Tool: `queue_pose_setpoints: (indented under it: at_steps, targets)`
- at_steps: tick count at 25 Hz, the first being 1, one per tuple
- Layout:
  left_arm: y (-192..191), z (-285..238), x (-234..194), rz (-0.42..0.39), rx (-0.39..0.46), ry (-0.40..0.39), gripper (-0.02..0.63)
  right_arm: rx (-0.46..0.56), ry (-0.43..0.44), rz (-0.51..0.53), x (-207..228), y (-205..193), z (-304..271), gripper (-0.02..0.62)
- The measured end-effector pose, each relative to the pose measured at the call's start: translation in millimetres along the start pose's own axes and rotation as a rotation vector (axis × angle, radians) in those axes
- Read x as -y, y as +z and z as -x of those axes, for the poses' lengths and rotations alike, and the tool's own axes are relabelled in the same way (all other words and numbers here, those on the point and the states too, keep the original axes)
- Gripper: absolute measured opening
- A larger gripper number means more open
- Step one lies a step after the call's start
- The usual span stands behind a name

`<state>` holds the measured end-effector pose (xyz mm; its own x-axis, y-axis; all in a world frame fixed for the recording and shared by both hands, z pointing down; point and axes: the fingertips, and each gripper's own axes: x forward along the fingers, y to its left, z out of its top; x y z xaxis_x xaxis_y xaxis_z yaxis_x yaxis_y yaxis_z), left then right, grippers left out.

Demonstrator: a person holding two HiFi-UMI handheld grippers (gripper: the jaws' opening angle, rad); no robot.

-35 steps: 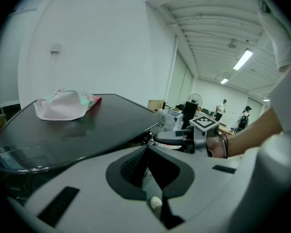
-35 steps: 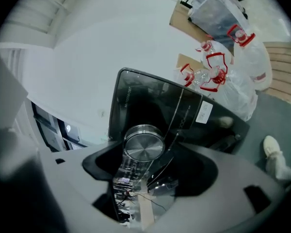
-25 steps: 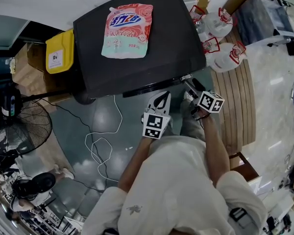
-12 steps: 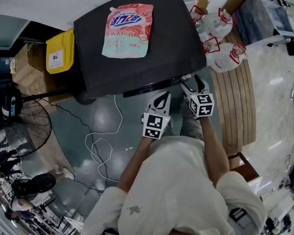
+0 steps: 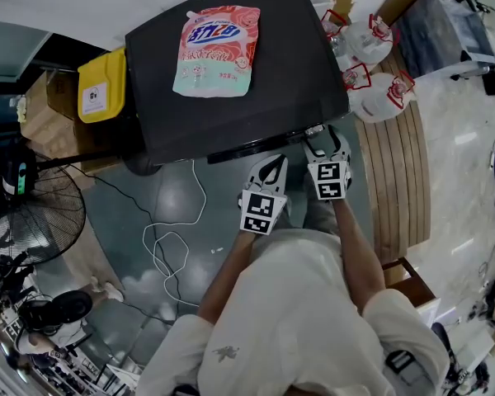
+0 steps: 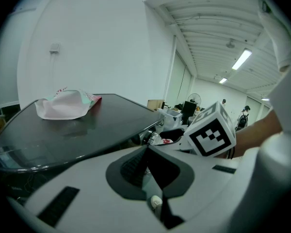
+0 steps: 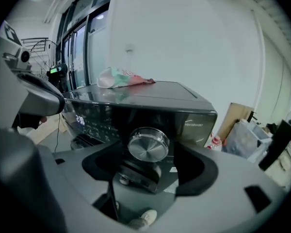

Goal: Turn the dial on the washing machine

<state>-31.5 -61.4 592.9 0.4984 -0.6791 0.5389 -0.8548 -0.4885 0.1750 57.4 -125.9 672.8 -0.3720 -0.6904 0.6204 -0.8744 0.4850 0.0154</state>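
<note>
Dial (image 7: 148, 144) on washing machine (image 5: 289, 64): grasp being set, turn not yet made.
It sat on the front control panel, toward the machine's right end, under the near edge of the top. The right hand-held gripper (image 5: 327, 141) was released, its jaws standing either side of the dial with gaps showing; they had just been closing in. The left hand-held gripper (image 5: 271, 165) was clenched on nothing, idle just to the left. Judged next: close the pads squarely on the dial's rim, then roll the wrist without slipping off.
</note>
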Motion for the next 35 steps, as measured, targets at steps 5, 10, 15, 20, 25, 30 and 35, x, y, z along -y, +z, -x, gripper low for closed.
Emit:
queue_pose_setpoints:
  at_steps: [5,10,15,20,25,30,35]
  targets:
    - [-0.8,1.2,-1.0,0.002,-0.003,0.001,0.012,-0.001,-0.04,0.072,-1.9,-1.8,-2.5,0.337]
    - [-2.0,1.5,-2.1,0.001,-0.004,0.003,0.012,0.0,-0.065,0.079,-0.7,-1.5,-6.8,0.303]
    - [-2.9,2.7,-4.1,0.003,-0.005,0.006,0.012,-0.005,-0.07,0.071,-1.9,-1.2,-7.5,0.278]
    - [-3.4,1.9,-5.1,0.005,-0.006,0.005,0.012,-0.003,-0.056,0.038,-1.6,-0.7,-8.4,0.278]
    - [-4.3,1.2,-5.0,0.006,-0.006,0.004,0.012,0.006,-0.028,-0.043,-0.2,2.7,-7.5,0.278]
    - [-5.1,0.7,-4.4,0.007,-0.007,0.004,0.012,0.02,-0.012,-0.096,4.3,3.5,-7.8,0.276]
    - [-6.3,1.1,-3.3,0.008,-0.008,0.005,0.012,0.011,0.025,-0.185,4.6,-0.5,-7.8,0.278]
